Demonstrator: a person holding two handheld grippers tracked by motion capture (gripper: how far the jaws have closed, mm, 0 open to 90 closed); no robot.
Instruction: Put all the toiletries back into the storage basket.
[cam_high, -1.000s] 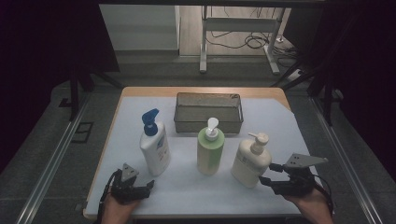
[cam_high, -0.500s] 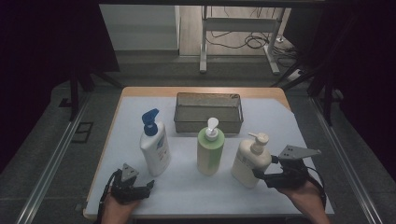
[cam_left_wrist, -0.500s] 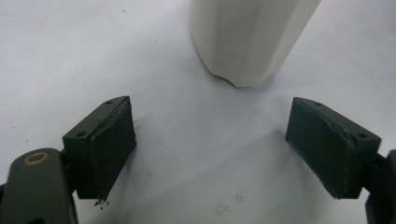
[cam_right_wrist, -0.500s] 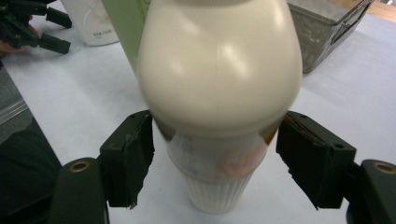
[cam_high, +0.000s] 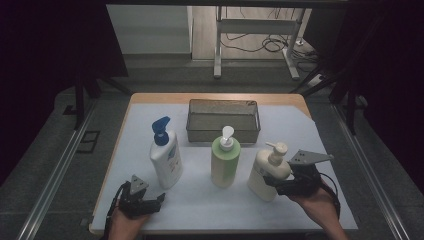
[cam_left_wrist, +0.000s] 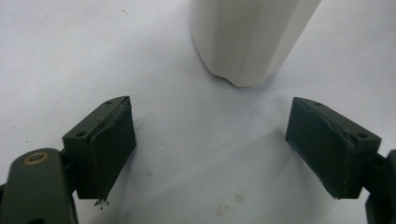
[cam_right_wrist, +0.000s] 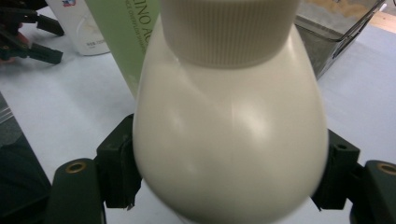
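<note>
Three pump bottles stand in a row on the white-covered table (cam_high: 300, 130). My right gripper (cam_high: 274, 181) (cam_right_wrist: 229, 186) is open with the cream bottle (cam_high: 265, 172) (cam_right_wrist: 229, 140) between its jaws, one on each side of the body below the ribbed collar. Those jaws have just been opening. The green bottle (cam_high: 225, 162) (cam_right_wrist: 126, 32) is in the middle and a white bottle with a blue pump (cam_high: 166, 160) (cam_left_wrist: 247, 37) is on the left. My left gripper (cam_high: 159, 201) (cam_left_wrist: 210, 144) rests open and empty on the table just short of the white bottle's base.
A metal mesh basket (cam_high: 222, 135) (cam_right_wrist: 336, 32) stands behind the bottles at the table's far middle. The table's front edge runs just under both hands. Dark floor and rails lie on both sides.
My right gripper has moved left, up to the cream bottle, and its jaws now stand around the bottle. The left gripper and the bottles have stayed put.
</note>
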